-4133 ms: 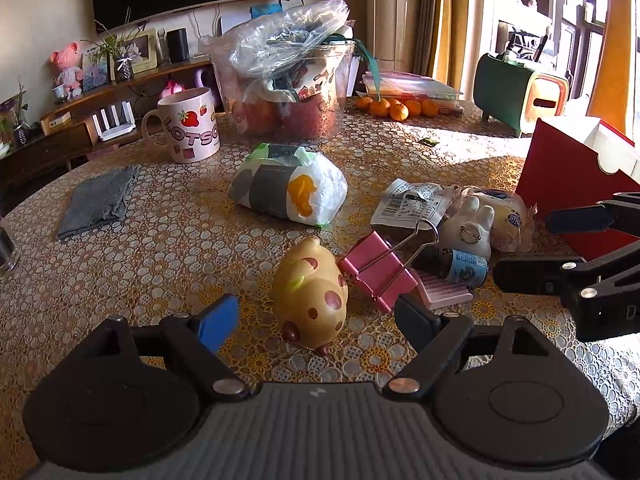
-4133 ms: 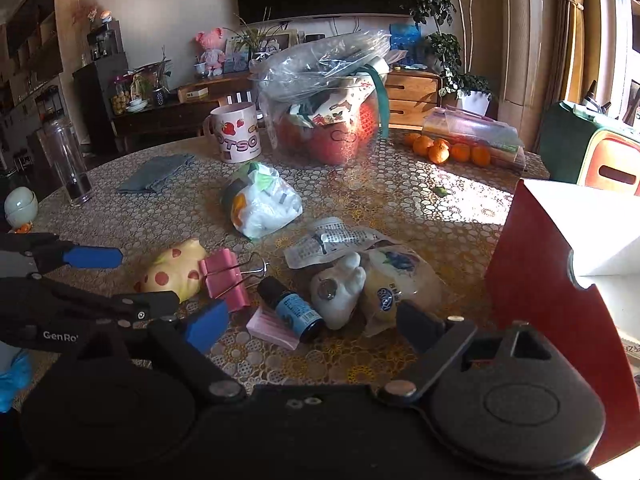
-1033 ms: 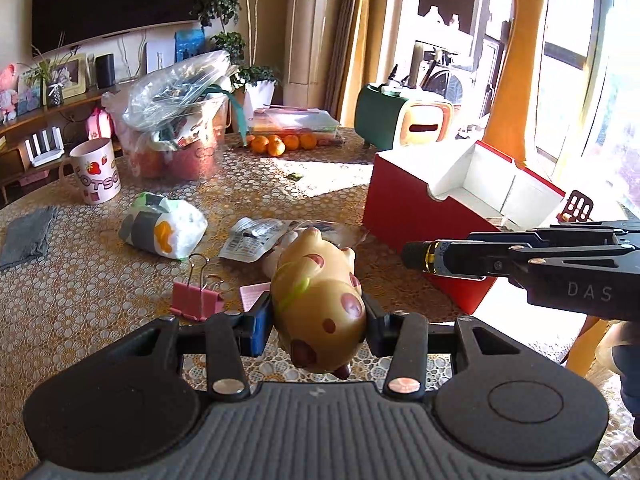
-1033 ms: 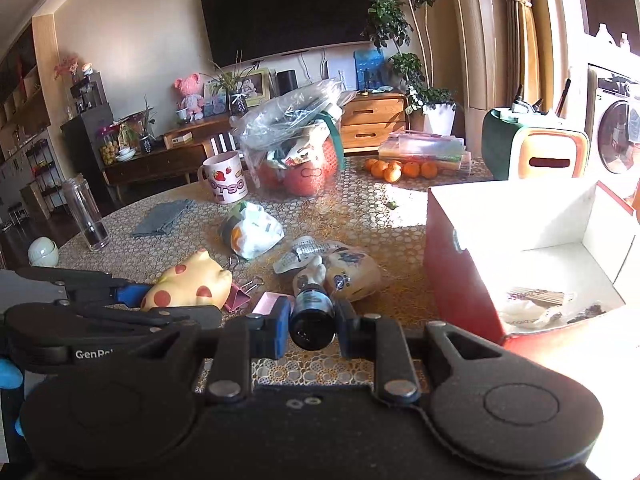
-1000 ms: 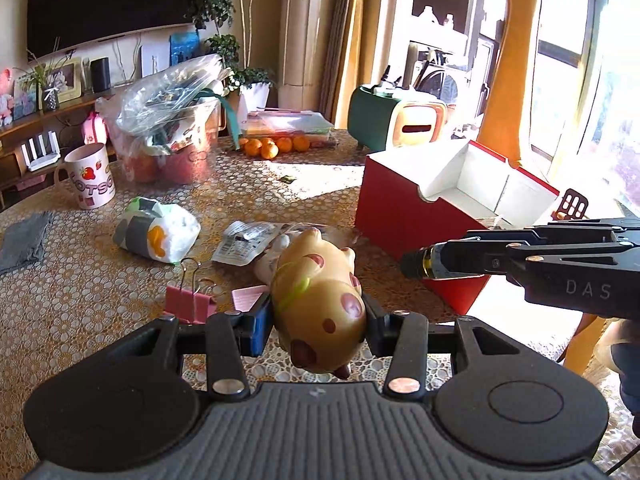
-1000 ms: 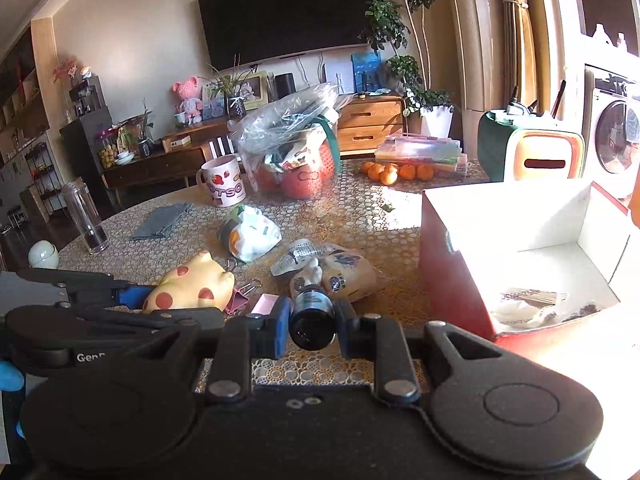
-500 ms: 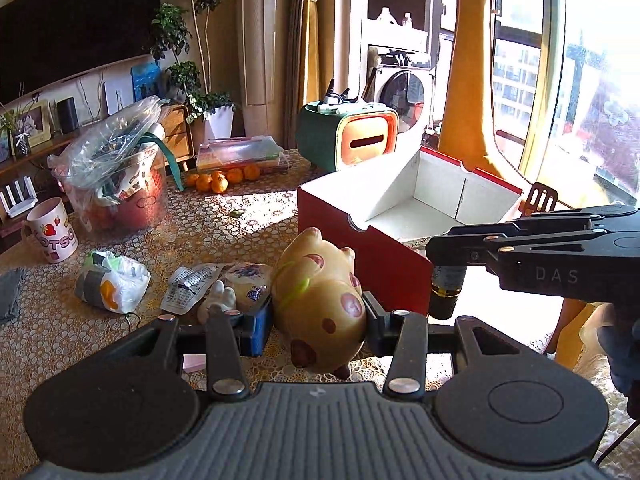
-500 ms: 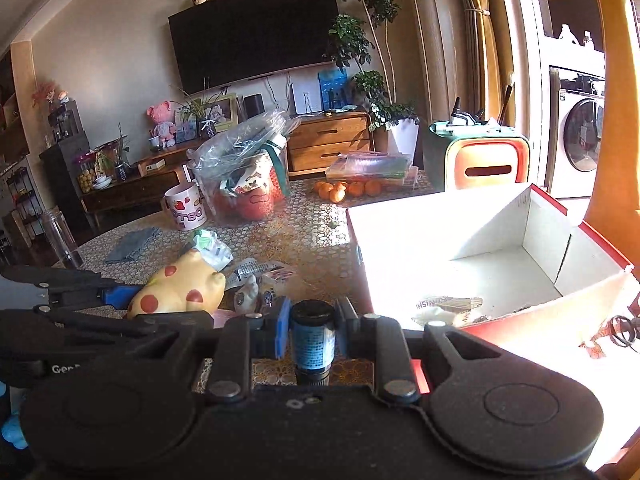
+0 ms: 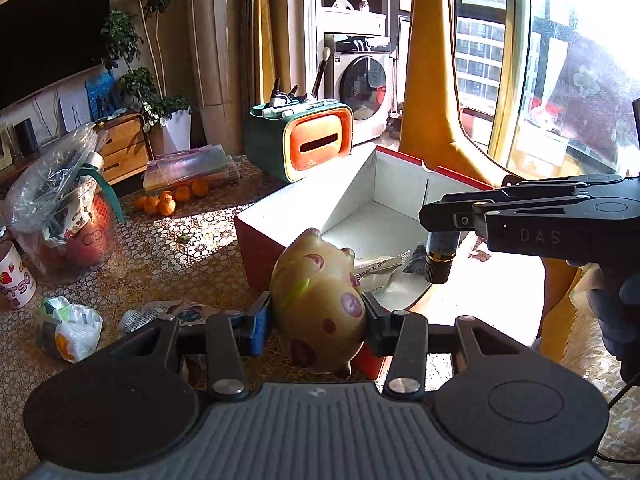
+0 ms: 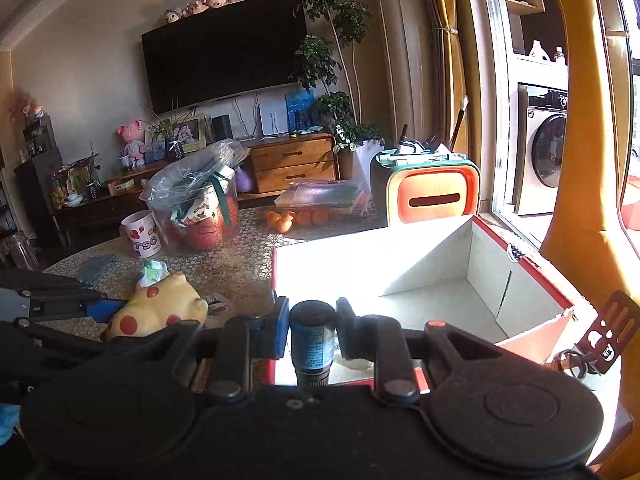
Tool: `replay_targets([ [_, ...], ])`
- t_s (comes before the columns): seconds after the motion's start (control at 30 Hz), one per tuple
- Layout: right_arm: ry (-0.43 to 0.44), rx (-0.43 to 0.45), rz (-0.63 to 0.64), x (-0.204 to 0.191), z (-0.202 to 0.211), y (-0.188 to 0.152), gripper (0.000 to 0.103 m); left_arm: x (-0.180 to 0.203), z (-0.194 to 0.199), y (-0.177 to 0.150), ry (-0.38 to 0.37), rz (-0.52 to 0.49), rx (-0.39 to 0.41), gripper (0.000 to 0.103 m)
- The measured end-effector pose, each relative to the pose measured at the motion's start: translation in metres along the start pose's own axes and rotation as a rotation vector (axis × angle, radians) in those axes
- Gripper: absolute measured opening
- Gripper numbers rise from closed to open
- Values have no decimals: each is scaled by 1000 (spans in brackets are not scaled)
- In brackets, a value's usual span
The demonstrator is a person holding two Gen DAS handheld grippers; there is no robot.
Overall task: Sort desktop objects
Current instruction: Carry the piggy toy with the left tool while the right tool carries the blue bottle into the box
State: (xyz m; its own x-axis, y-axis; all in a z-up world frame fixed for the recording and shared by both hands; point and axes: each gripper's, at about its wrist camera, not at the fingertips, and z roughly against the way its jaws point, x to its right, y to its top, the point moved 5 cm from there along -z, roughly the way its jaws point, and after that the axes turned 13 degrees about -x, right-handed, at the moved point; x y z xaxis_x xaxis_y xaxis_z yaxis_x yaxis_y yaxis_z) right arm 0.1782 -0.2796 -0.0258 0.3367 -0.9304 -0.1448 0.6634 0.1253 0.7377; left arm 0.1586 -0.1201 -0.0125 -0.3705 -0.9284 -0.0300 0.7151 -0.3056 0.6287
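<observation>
Left tool [image 9: 316, 316] pinching glossy spotted pig figurine [image 9: 320, 304], right tool [image 10: 312, 330] clamping small cylindrical dark bottle [image 10: 312, 340], red cardboard box [image 9: 264, 240]

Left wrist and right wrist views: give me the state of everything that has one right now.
Left gripper: shut on spotted pig toy, off the table.
Right gripper: shut on small dark bottle, cap down, over the box.
Red box: open, scraps inside.
Plastic bag: open on top.

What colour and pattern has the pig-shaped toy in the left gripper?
Yellow with red spots; the spotted pig-shaped toy shows best in the right wrist view.
</observation>
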Motion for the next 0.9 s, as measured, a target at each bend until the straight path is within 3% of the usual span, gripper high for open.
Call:
replay_targets([
  [0.53,-103,-41,-70,77,-41,32,23,27,-79,81,4,-145,-83,44],
  [0.9,-125,-118,-118,109,-85,33,23,32,-153,106,-10,-198,-237,44],
])
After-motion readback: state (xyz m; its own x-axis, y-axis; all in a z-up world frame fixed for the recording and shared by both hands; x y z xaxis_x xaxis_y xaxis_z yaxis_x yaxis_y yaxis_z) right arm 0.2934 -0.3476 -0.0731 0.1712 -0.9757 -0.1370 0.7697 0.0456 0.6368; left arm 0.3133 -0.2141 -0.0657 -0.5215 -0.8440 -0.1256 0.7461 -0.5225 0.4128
